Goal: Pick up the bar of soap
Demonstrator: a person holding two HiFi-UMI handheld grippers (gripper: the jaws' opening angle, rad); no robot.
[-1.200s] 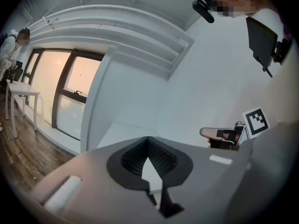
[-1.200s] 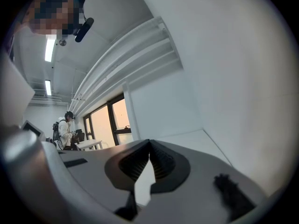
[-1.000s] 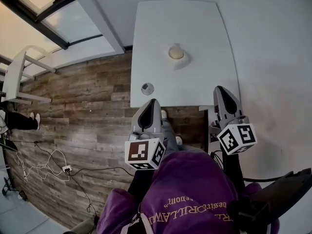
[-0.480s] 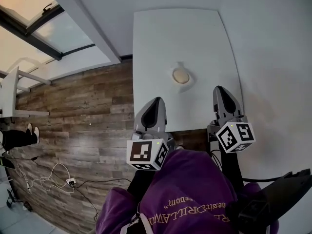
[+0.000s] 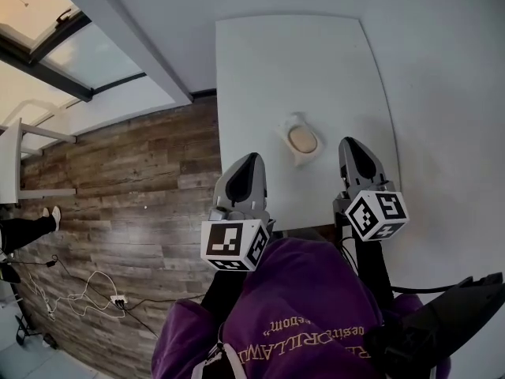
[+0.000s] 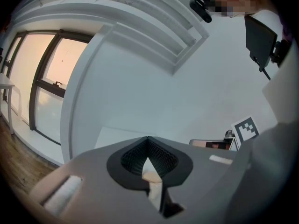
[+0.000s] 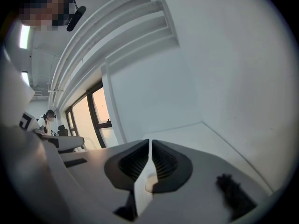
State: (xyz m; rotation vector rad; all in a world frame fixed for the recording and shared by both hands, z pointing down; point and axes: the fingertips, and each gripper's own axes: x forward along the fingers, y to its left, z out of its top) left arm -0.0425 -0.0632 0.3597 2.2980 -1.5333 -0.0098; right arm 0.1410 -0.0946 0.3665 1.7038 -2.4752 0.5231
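Note:
A beige oval bar of soap (image 5: 303, 139) lies in a white soap dish (image 5: 289, 125) on the white table (image 5: 268, 61), near its front edge. In the head view my left gripper (image 5: 251, 159) is over the table's front edge, just left of and nearer than the dish. My right gripper (image 5: 352, 144) is to the right of the dish at about the same depth. Both are shut, with nothing held. In the left gripper view the left gripper (image 6: 148, 139) points at the white wall, its jaws meeting at the tip. The right gripper (image 7: 150, 141) shows only a thin slit.
A wooden floor (image 5: 118, 180) lies left of the table, with a window (image 5: 47, 46) beyond it and cables (image 5: 71, 298) at the lower left. A white wall (image 5: 450, 93) runs along the table's right and far sides. My purple sweater (image 5: 300, 306) fills the bottom.
Both grippers have moved forward from short of the table to over its front edge. The soap and dish now sit much nearer, between the two grippers. Both stay shut.

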